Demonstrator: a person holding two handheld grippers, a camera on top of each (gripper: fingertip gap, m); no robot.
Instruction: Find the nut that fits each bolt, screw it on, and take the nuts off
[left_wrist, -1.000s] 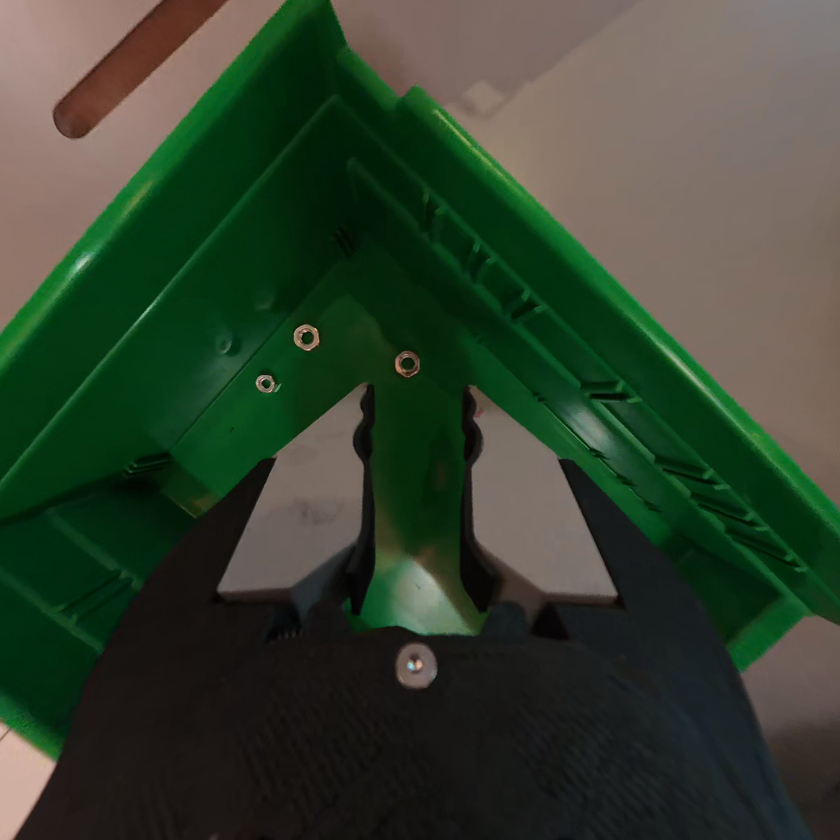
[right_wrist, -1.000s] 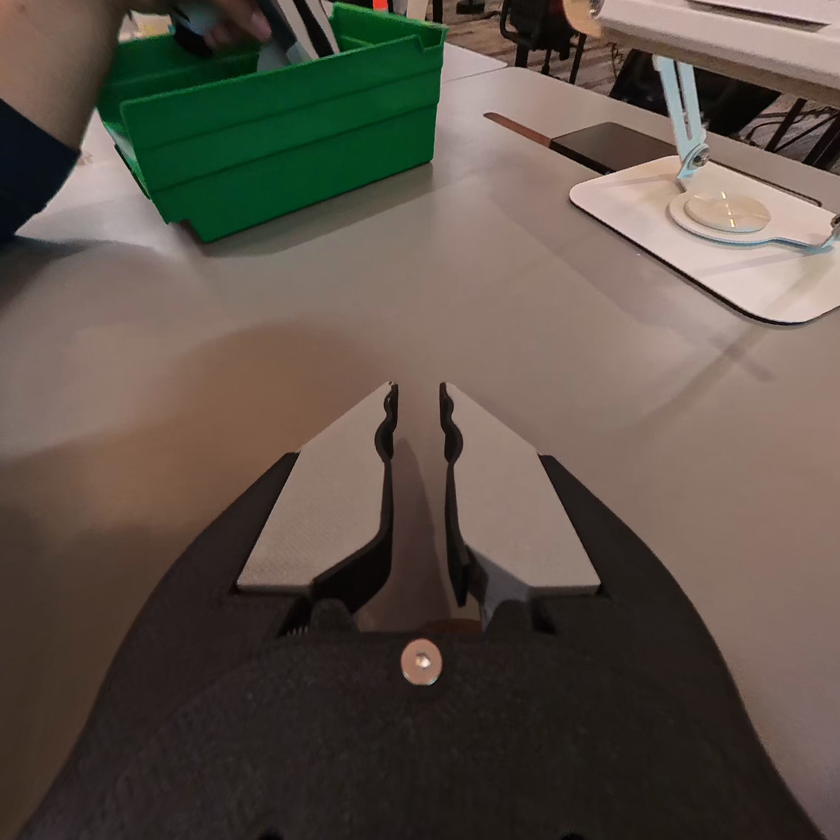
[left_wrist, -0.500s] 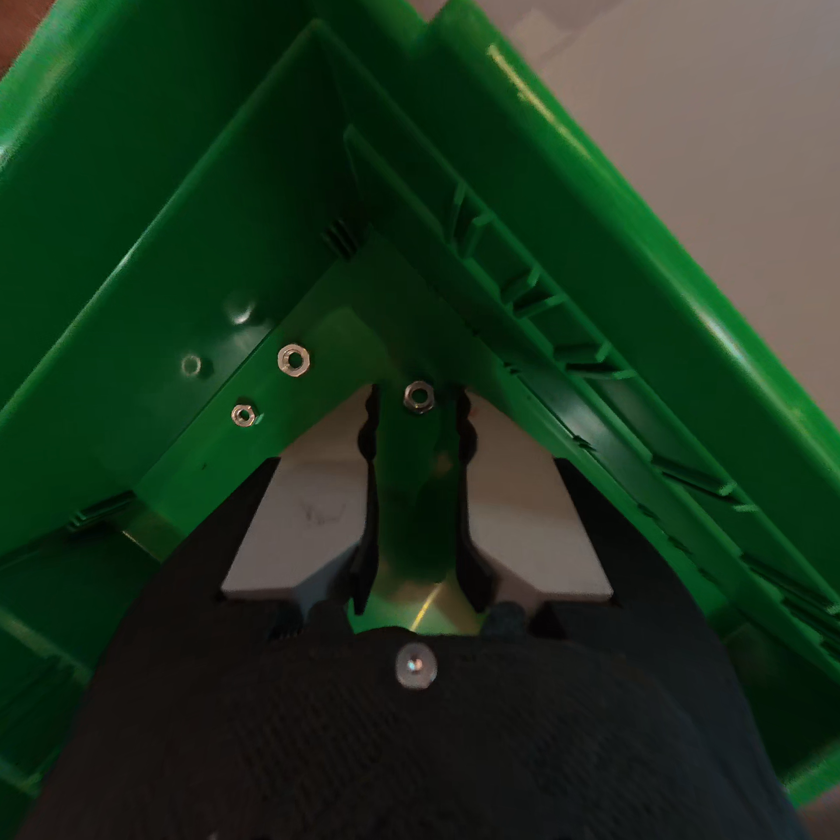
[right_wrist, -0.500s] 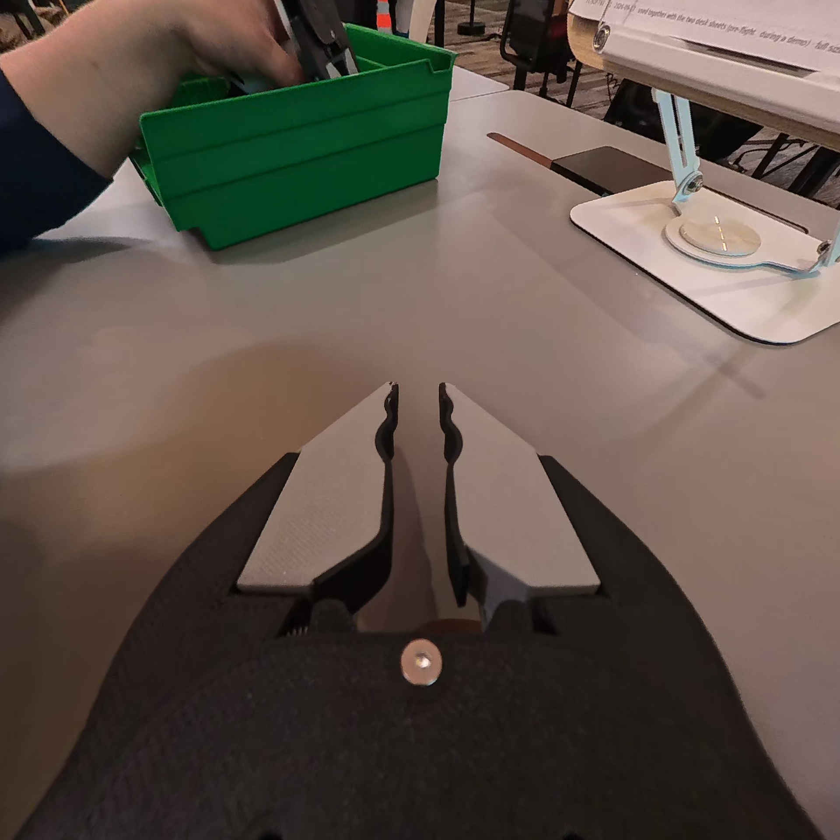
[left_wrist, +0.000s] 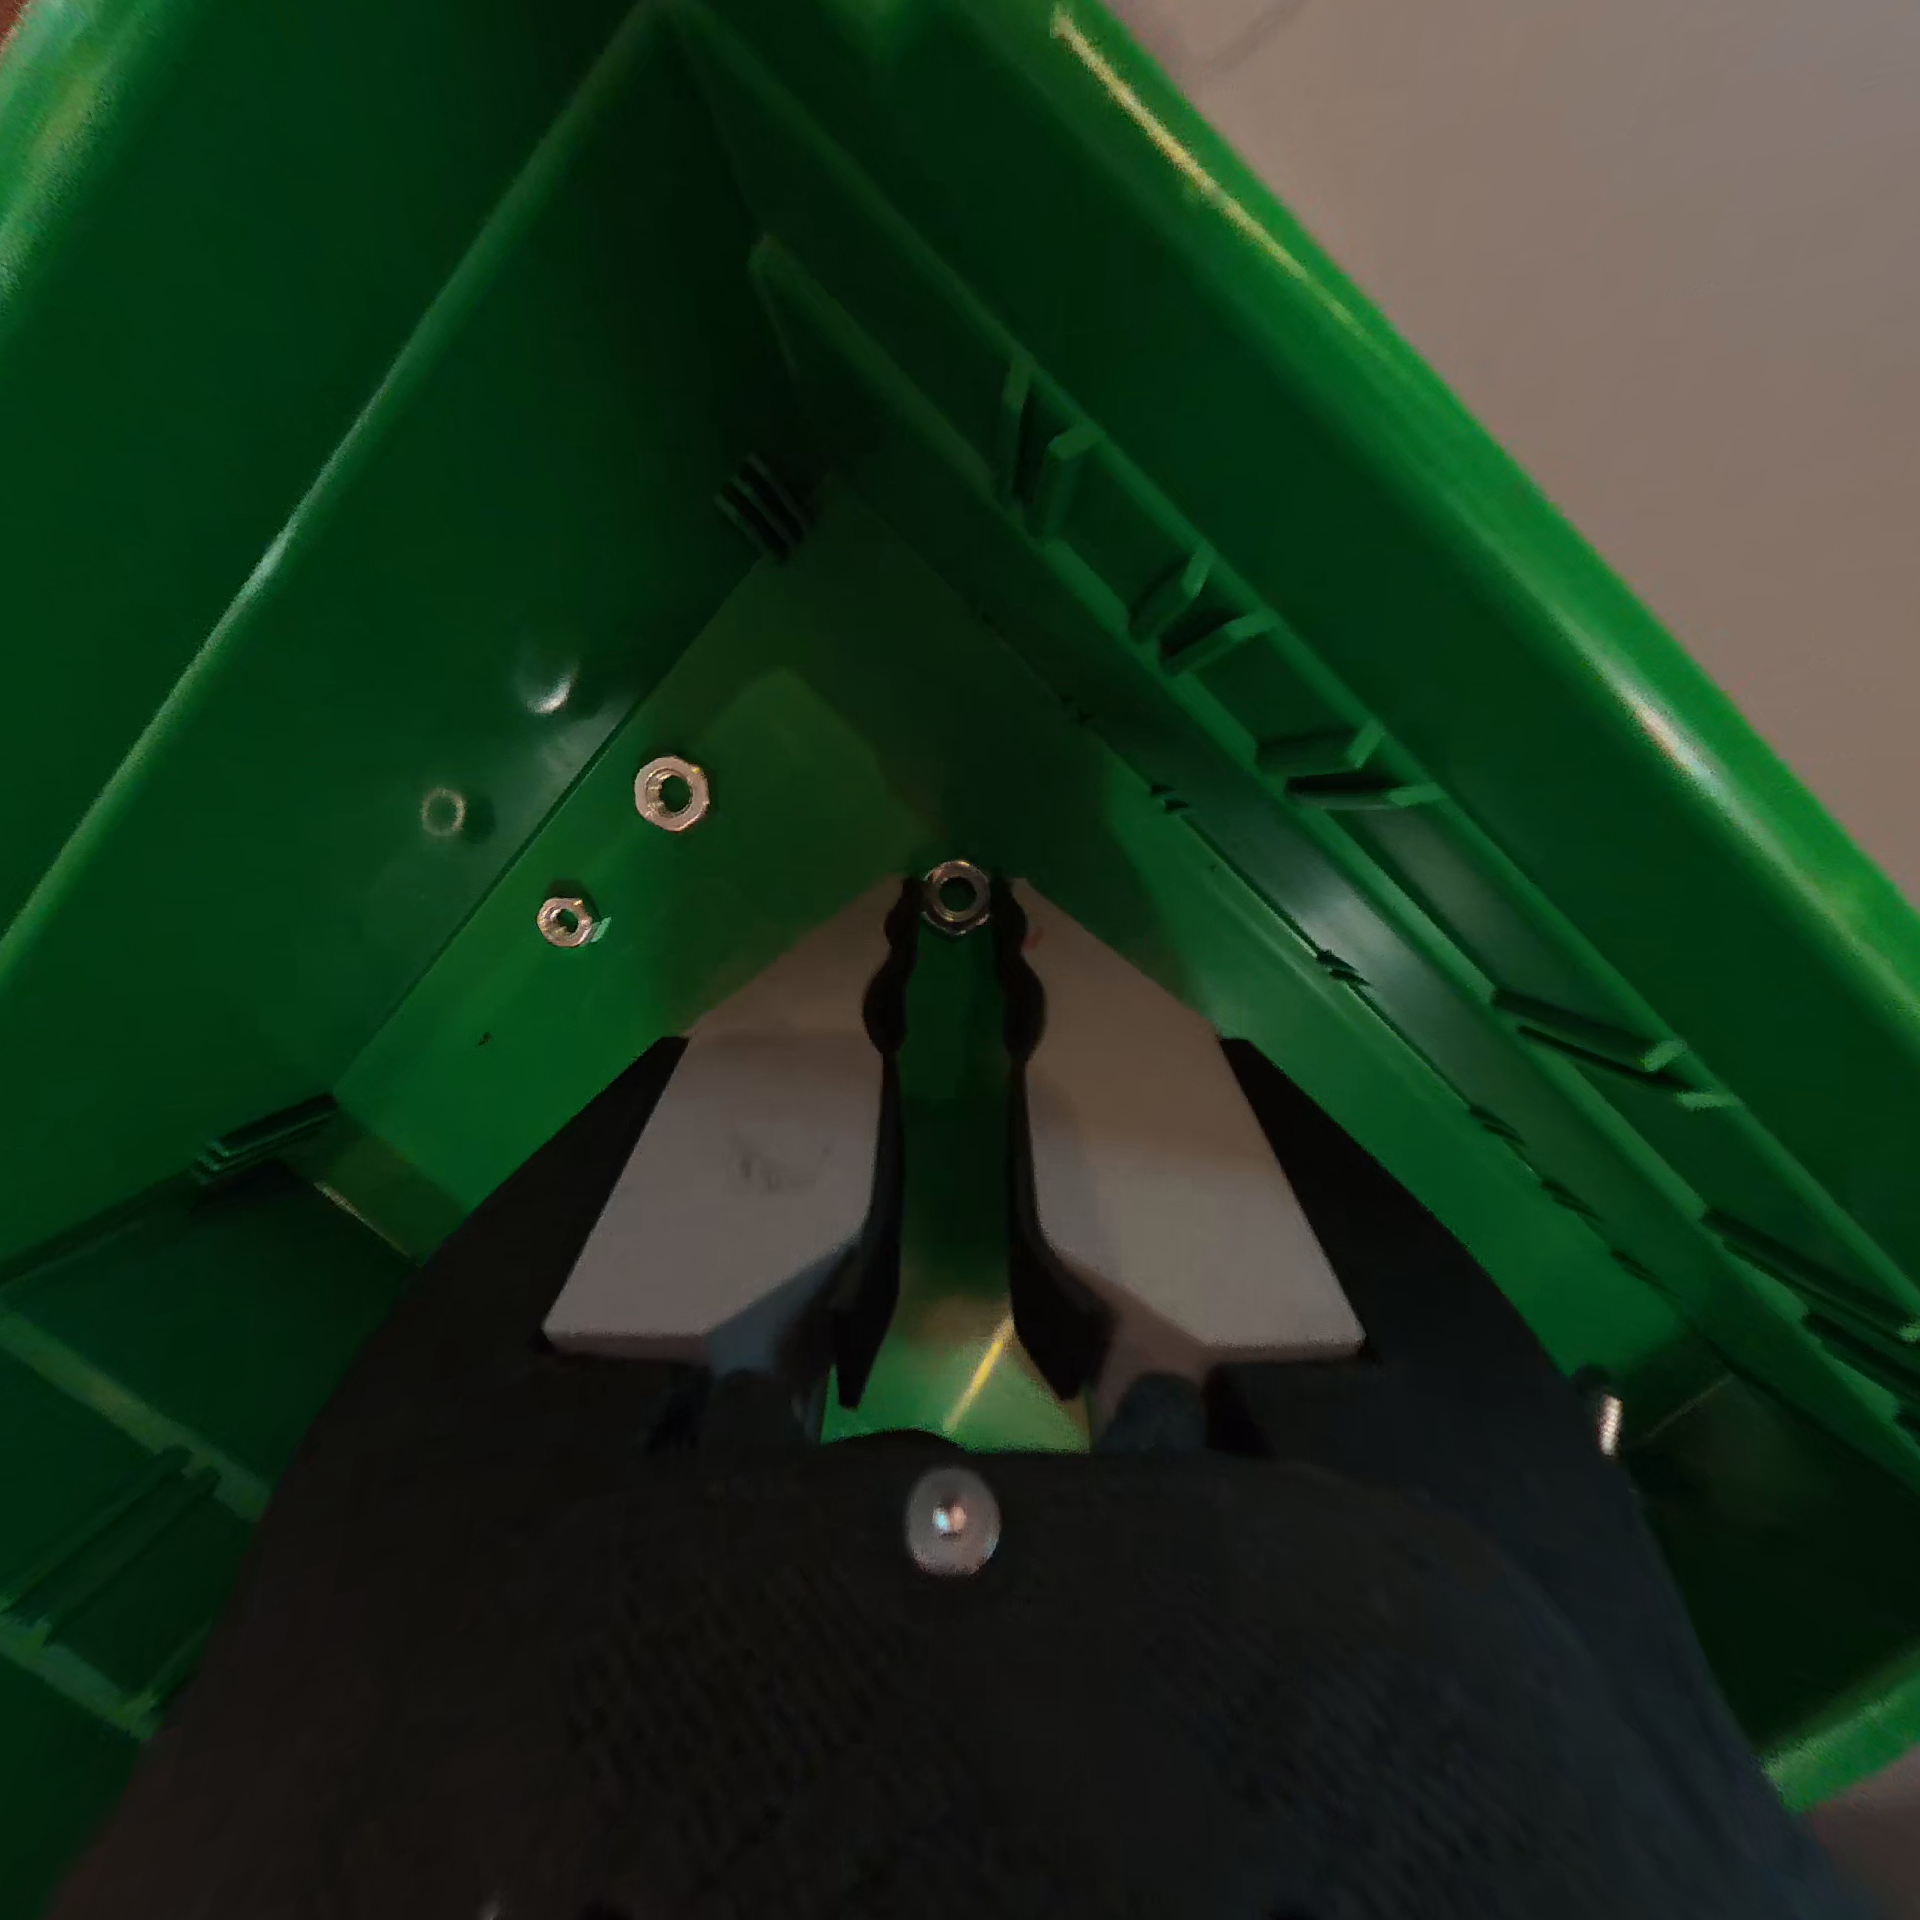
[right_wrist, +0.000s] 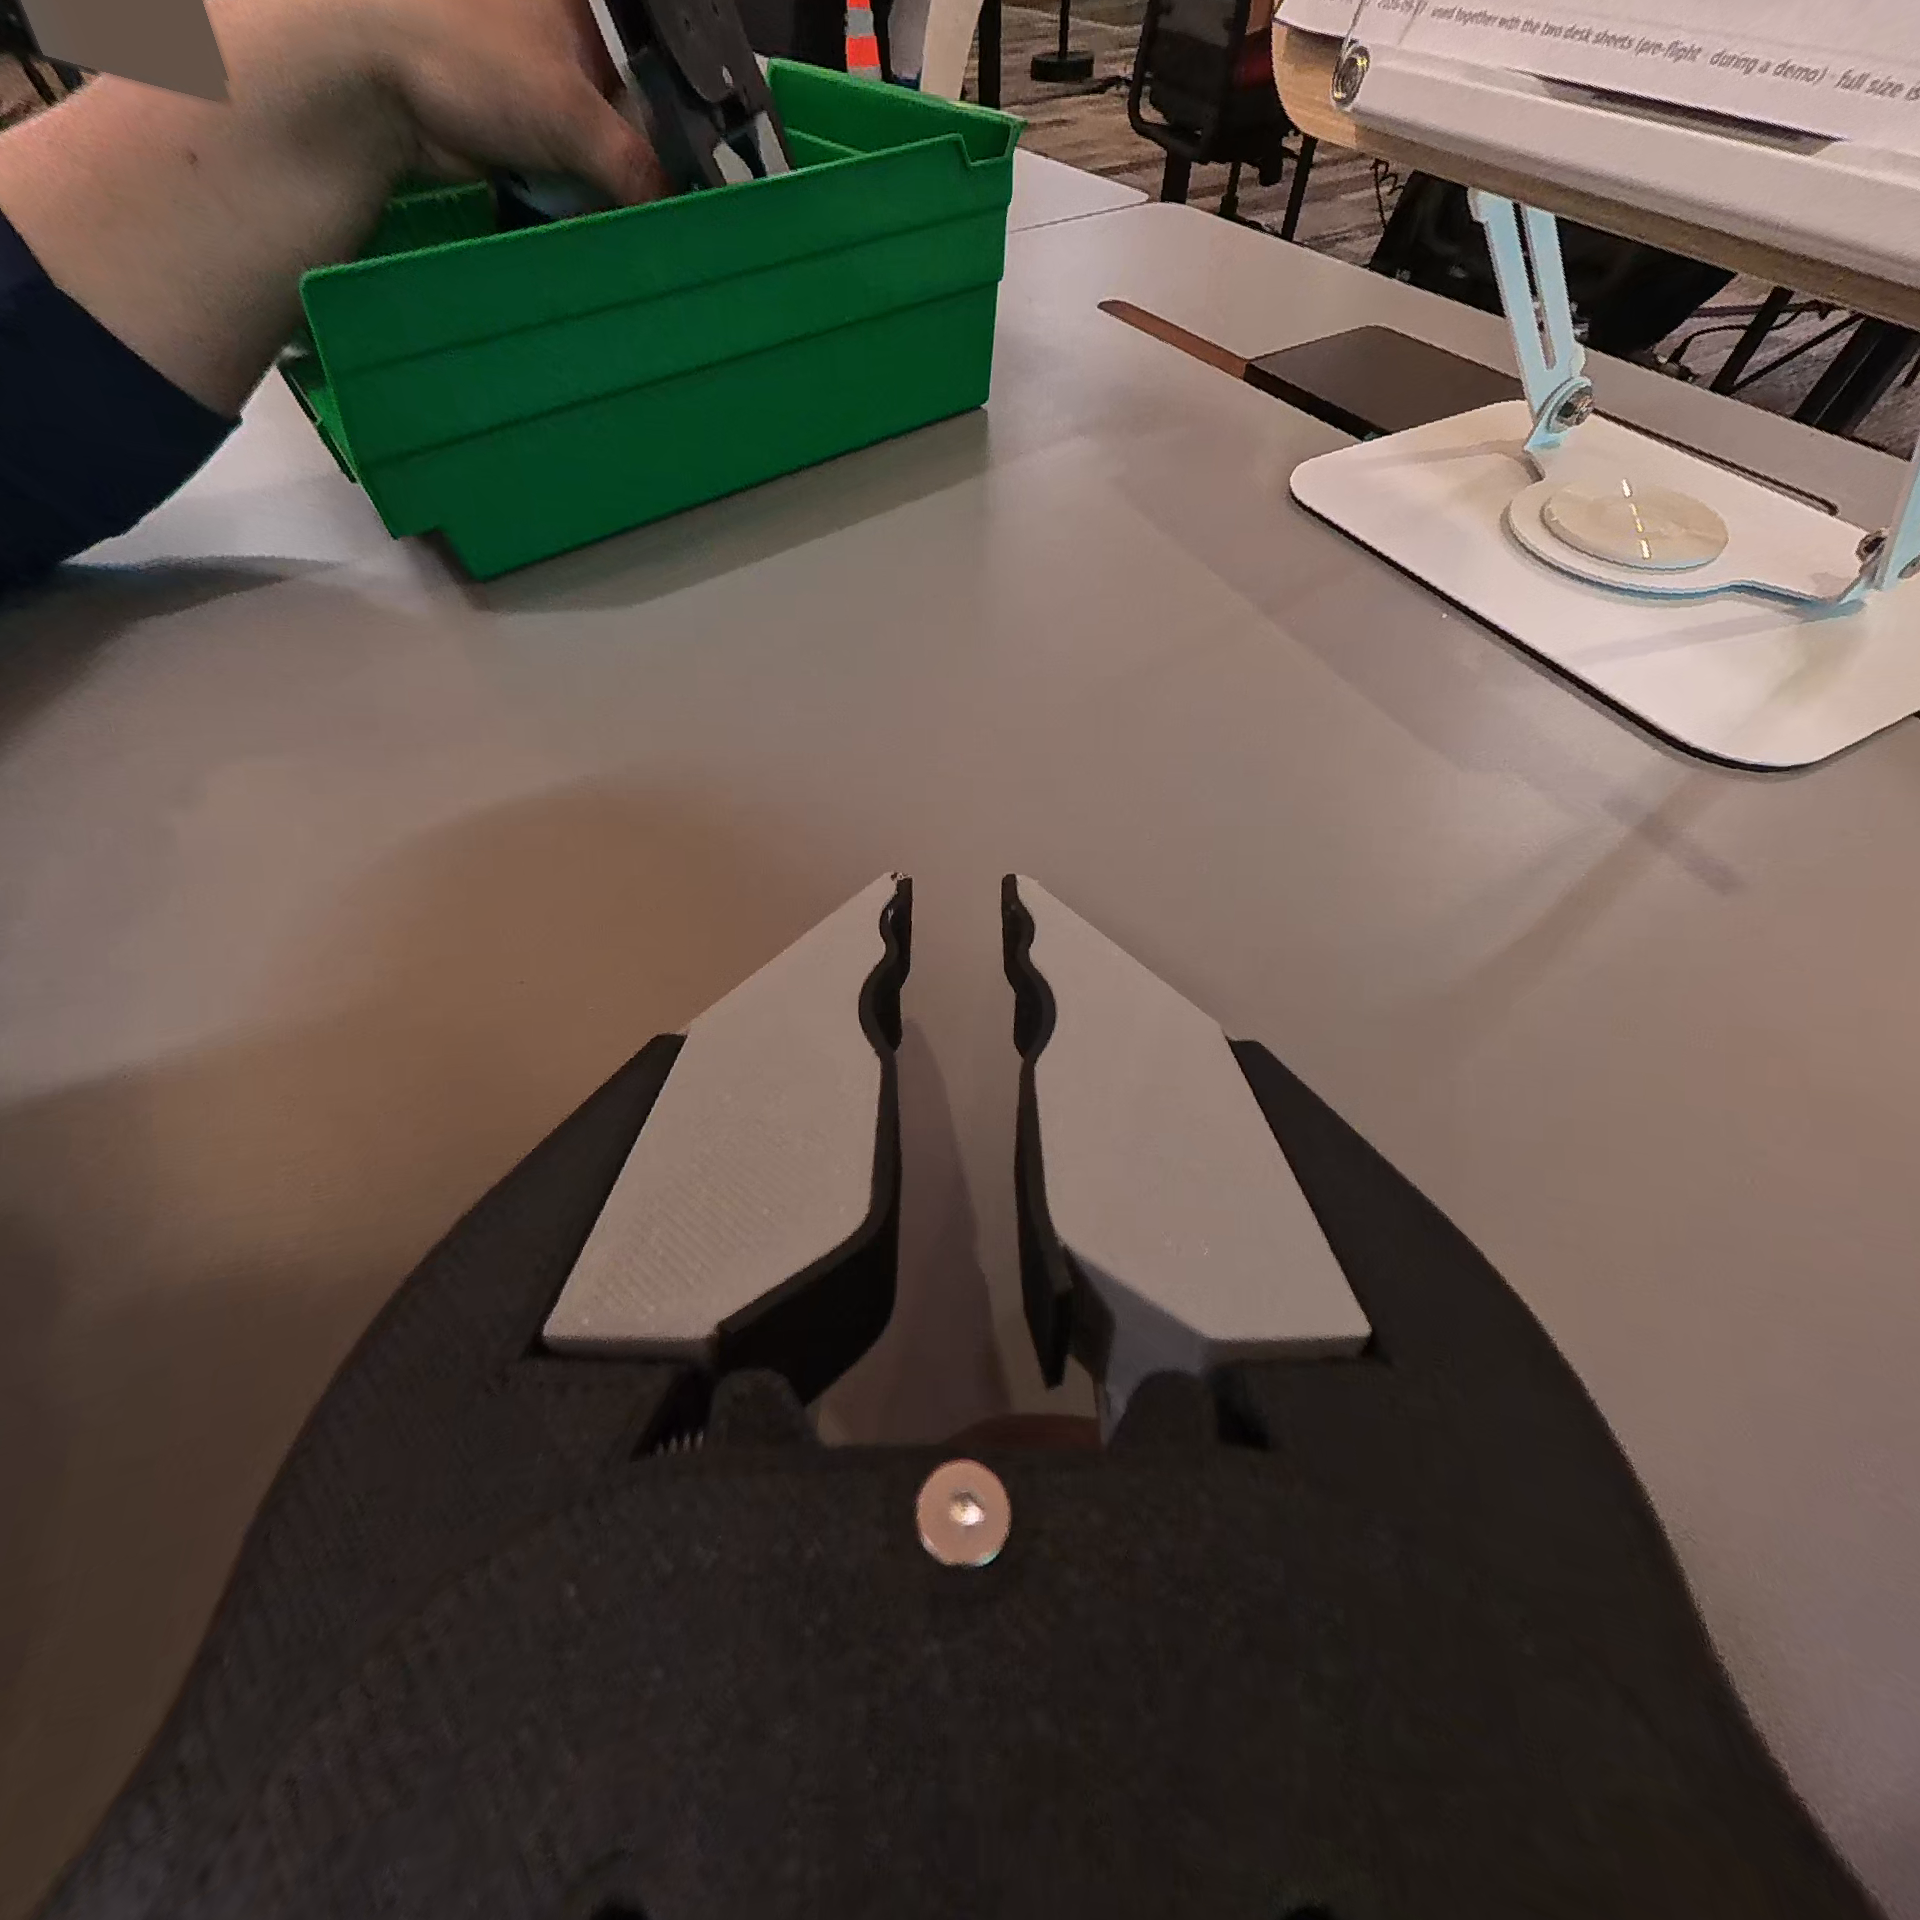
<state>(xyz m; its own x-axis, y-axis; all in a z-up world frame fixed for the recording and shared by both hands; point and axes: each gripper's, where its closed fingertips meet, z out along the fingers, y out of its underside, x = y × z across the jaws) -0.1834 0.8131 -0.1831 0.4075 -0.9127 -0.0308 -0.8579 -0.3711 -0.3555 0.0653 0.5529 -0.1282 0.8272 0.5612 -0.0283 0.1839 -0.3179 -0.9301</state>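
Left tool (left_wrist: 954, 906) reaches into the green bin (left_wrist: 1351, 436), fingers parted around one hex nut (left_wrist: 957, 896) on the bin floor, contact not confirmed; two further nuts (left_wrist: 671, 794) lie loose beside it. Right tool (right_wrist: 956, 904) hovers over the worktop (right_wrist: 1143, 748), released and empty. No bolt is visible, so I judge the matching barely begun

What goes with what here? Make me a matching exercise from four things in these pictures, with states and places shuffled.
1. rightmost nut
2. right gripper
3. white stand
4. green bin

a. on the table, right of the bin
b. between the left gripper's fingertips
c. open, holding nothing
d. a hand reaches into it

Pairs: 1-b, 2-c, 3-a, 4-d
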